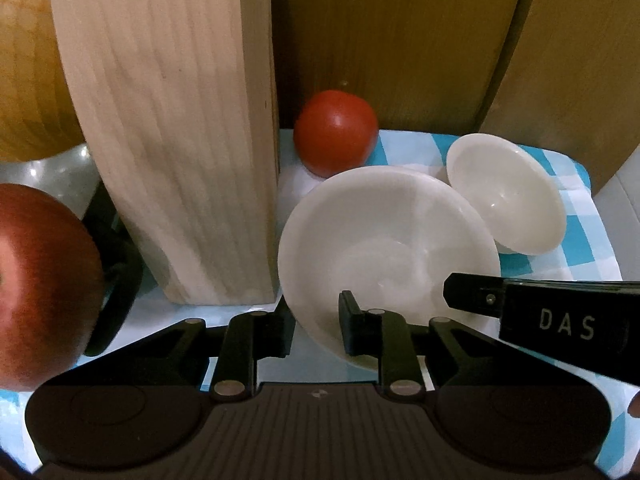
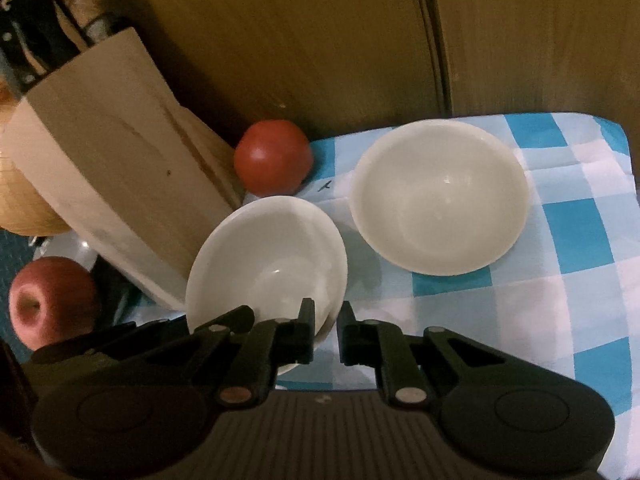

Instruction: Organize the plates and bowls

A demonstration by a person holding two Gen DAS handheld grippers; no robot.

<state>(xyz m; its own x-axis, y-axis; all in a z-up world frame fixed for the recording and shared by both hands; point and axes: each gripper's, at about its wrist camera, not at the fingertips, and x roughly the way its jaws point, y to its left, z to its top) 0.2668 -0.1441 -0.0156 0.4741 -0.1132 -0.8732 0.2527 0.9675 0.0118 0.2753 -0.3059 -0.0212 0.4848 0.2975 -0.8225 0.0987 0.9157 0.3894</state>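
Both tools grip one near bowl (image 1: 384, 248): left tool (image 1: 316, 332) pinches its left rim, right tool (image 2: 326, 330) clamps its right rim. Further right, the second bowl (image 2: 440, 196) sits apart on the checked cloth (image 2: 580, 216). Uneven lifting could tip it against the knife block (image 1: 176, 120).

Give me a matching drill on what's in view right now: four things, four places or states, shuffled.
1 near bowl
2 far bowl
3 tomato
4 apple

A beyond the knife block, at the picture's left
B at the back, by the wooden panel
C rim pinched by left tool and right tool
D untouched on the checked cloth

Pairs: 1-C, 2-D, 3-B, 4-A
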